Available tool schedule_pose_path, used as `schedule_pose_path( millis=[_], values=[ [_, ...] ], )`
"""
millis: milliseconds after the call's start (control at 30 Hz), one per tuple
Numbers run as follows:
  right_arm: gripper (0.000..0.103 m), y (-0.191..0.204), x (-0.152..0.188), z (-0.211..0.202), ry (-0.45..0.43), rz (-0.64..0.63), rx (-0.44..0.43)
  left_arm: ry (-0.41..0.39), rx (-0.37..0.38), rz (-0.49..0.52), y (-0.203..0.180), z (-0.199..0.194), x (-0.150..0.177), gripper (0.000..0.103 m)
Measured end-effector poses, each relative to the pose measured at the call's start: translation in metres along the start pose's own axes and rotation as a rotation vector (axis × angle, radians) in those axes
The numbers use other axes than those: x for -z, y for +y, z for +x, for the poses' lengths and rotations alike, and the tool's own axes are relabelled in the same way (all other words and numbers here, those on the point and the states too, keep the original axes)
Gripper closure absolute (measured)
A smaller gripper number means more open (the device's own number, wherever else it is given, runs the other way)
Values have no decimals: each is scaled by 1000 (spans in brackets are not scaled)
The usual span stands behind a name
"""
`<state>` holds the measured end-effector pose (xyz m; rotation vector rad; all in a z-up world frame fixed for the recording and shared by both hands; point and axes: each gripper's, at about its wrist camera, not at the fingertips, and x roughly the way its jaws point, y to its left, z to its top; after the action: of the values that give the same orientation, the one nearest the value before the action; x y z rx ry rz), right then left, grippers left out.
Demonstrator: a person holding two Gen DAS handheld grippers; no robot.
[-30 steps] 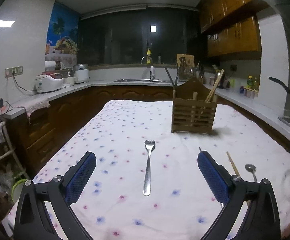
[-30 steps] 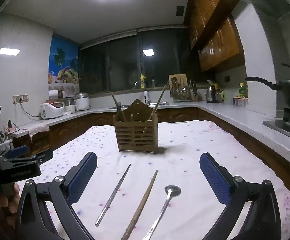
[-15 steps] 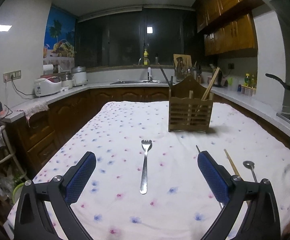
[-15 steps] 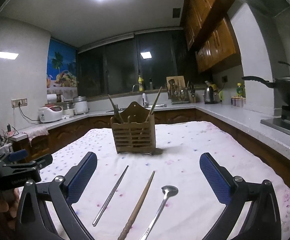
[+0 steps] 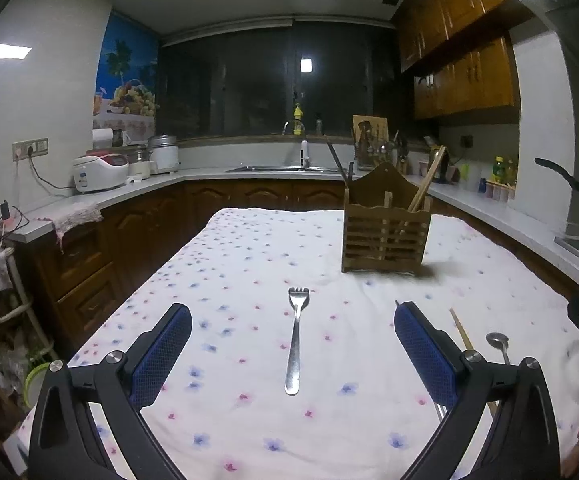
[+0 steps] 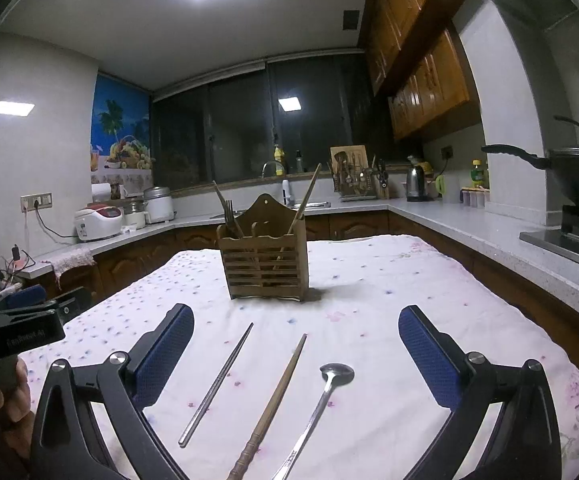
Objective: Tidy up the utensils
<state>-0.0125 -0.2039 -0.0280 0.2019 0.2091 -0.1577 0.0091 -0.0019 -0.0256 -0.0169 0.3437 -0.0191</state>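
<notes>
A metal fork (image 5: 296,340) lies on the flowered tablecloth (image 5: 249,264), between the fingers of my open, empty left gripper (image 5: 292,350). A wooden utensil holder (image 5: 385,228) stands farther back; it also shows in the right wrist view (image 6: 264,258) with a fork and chopsticks in it. My right gripper (image 6: 296,354) is open and empty above a metal chopstick (image 6: 217,384), a wooden chopstick (image 6: 275,404) and a metal spoon (image 6: 321,404). The spoon (image 5: 498,343) and the wooden chopstick (image 5: 461,330) also show at the right of the left wrist view.
Kitchen counters run around the table, with rice cookers (image 5: 99,172) at the left, a sink (image 5: 281,168) at the back and a black wok (image 6: 573,176) on the stove at the right. The left gripper's body (image 6: 21,328) shows at the left edge of the right wrist view.
Both grippers have tilted or backed slightly, so the holder and utensils sit a little lower in the views. No utensil has moved on the cloth.
</notes>
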Motion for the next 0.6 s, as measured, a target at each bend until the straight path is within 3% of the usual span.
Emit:
schedule_pose_path(
  millis=[600],
  values=[
    [0, 0, -1, 1, 11, 1, -3, -9, 2, 0, 4, 1, 2, 1]
  ],
)
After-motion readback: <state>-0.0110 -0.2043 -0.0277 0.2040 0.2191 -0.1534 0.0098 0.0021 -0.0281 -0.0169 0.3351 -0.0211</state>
